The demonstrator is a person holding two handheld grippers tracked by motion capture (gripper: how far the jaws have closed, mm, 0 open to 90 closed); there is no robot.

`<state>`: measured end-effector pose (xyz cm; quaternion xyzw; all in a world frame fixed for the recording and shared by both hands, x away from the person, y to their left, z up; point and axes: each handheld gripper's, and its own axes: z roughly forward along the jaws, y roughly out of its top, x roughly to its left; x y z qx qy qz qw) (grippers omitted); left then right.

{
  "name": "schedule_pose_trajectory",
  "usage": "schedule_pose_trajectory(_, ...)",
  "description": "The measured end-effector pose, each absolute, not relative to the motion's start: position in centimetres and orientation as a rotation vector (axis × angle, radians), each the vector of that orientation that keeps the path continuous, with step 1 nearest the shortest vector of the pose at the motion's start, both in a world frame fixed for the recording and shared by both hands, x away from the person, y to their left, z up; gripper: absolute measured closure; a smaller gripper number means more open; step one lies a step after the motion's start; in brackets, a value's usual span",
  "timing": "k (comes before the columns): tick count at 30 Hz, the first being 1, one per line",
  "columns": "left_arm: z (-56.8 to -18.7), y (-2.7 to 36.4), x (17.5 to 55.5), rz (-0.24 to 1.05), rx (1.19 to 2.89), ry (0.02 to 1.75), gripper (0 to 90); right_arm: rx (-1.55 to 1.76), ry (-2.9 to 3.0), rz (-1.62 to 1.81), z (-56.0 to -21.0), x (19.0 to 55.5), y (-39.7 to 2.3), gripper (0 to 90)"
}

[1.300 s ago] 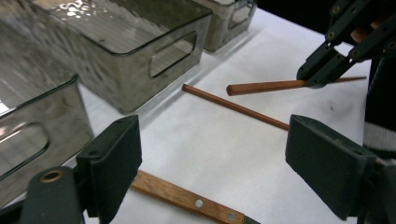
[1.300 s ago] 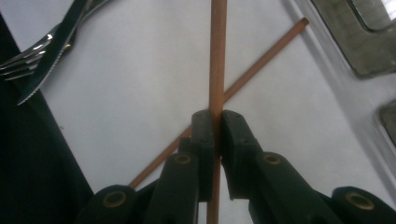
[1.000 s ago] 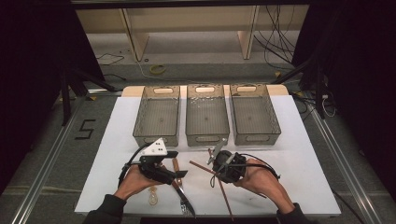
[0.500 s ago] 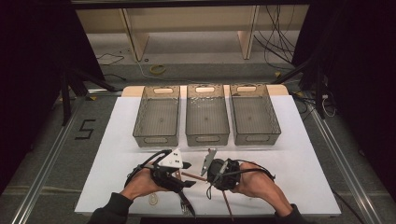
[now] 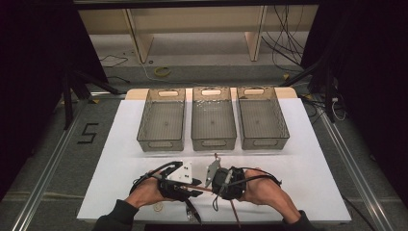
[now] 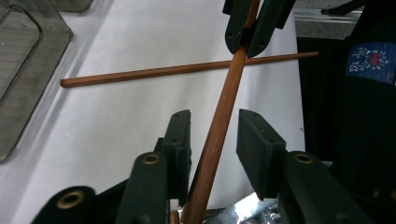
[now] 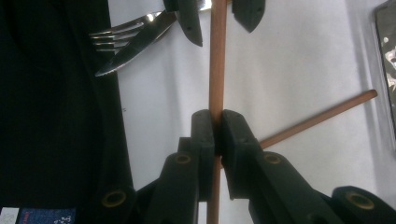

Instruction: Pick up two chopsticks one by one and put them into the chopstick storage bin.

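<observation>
White covers most of the table, a big sheet with wood peeking out at the far edge. Three smoky see-through plastic bins sit side by side along the back half, and from the high view they look bare inside.

Closer to the person, both hands meet near the front edge, grippers facing each other. The right gripper is clamped hard on a thin wooden chopstick, pads squeezed right against it, so the stick runs straight out between its jaws toward the other hand. The left gripper has that same chopstick sitting between its jaws, which have just been closing in; there's a sliver of gap on both sides in the left gripper view, so the pads aren't pressing on it, more like loosely framing it. So the held stick hangs just above the sheet, bridging the two grippers.

A second chopstick lies flat on the white surface, crossing under the held one and not touching either gripper.

Off near the dark front edge a fork and a knife rest together, overlapping, just beside the left gripper's jaws in the right gripper view.
</observation>
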<state>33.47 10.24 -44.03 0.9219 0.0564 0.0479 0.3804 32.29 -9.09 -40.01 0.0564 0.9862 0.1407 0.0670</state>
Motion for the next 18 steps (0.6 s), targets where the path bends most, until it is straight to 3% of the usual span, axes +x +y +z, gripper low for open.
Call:
schedule_pose_trajectory(3,-44.04,10.25,33.45,0.111,2.357,0.129,71.9,0.147,2.974,0.426,-40.13,32.05,-9.04,84.2)
schedule_pose_trajectory(16,-44.31,10.13,33.17,0.079,2.389,0.061,82.1,0.123,2.959,0.412,-40.18,32.15,-9.24,81.2)
schedule_pose_trajectory(17,-44.36,10.20,33.17,0.093,2.397,0.068,82.2,0.161,2.946,0.411,-40.03,32.40,-9.46,75.5)
schedule_pose_trajectory(18,-44.43,10.35,33.21,0.091,2.388,0.082,82.2,0.161,2.946,0.411,-40.03,32.40,-9.46,75.5)
